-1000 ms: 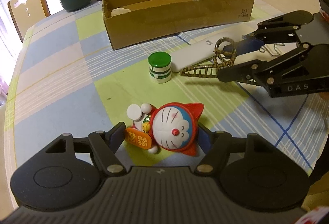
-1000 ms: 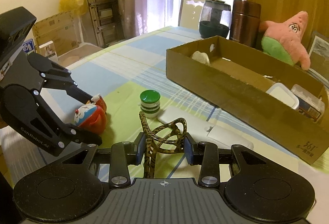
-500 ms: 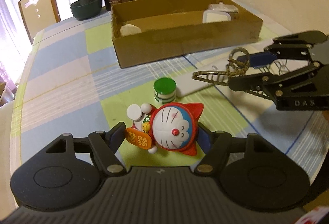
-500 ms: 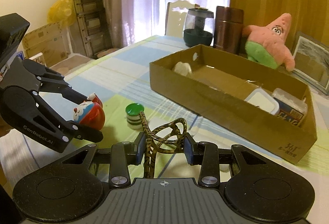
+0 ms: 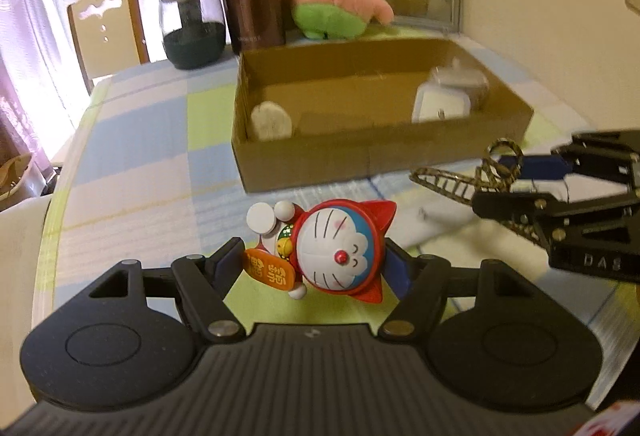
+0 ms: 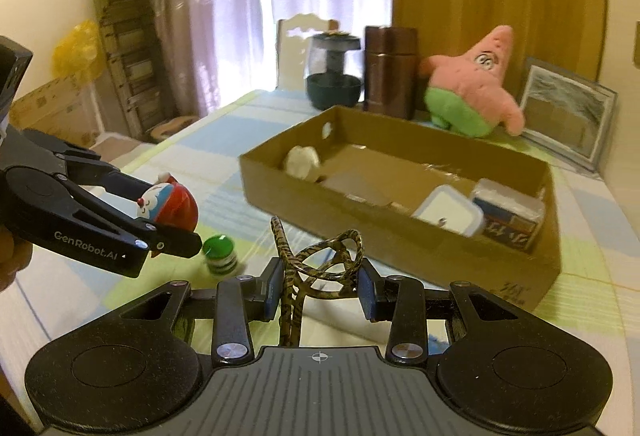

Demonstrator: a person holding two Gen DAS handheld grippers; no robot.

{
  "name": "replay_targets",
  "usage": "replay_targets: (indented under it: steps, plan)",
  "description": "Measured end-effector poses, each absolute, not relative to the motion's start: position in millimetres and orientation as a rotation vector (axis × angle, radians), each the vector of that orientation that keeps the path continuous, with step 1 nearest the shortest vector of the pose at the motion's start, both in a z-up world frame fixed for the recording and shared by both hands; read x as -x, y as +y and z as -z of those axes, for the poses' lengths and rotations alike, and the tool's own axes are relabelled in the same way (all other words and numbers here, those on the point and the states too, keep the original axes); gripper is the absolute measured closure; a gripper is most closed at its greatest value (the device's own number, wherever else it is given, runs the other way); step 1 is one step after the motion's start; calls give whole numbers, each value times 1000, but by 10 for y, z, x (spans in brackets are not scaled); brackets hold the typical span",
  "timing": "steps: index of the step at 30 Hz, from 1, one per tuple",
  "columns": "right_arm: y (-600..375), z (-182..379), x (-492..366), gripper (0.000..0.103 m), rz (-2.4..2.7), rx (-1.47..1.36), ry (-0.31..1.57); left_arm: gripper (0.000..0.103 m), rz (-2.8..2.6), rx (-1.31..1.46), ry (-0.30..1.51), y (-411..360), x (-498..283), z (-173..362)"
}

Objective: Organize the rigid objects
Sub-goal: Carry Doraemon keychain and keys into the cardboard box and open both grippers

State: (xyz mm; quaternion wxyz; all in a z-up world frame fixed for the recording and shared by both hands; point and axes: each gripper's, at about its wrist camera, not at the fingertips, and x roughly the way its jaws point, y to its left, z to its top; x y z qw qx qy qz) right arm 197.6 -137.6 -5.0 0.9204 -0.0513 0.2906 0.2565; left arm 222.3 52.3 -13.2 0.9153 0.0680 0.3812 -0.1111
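Left gripper (image 5: 316, 268) clamps round red-and-blue plastic cat figurine (image 5: 340, 248); right gripper (image 6: 320, 292) pinches leopard-print plastic hair claw (image 6: 316, 268). Risk: the claw's thin loops could slip before reaching the brown cardboard box (image 6: 400, 236), centre frame.

Both loads are up off the worktop (image 5: 152, 140) now: the cat figurine (image 5: 332, 248) and the leopard-print hair clip (image 6: 316, 264) ride higher, nearer the cardboard box (image 5: 360, 156), above its near wall.
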Motion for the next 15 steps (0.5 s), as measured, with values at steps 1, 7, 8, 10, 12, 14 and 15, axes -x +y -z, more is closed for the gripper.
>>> replay_targets:
  steps: [1,7,8,10,12,14,15]
  plan:
    - [-1390,20,-1986,67,-519,104,592,35,221,-134,776,503,-2248,100]
    - [-1496,-183,-2107,67,-464,75,561,35,192,-106,724,408,-2403,-87]
    - [-1513,-216,-2133,67,-456,69,556,35,192,-102,719,388,-2436,-112]
    - [-1557,-270,-2183,67,-441,57,550,35,191,-98,707,348,-2495,-157]
    - [-1595,-316,-2245,67,-428,44,548,35,193,-98,697,308,-2548,-194]
    - [-1638,-348,-2319,67,-412,37,547,35,194,-103,689,255,-2610,-220]
    - [-1657,-365,-2358,67,-402,35,547,35,193,-109,687,225,-2645,-230]
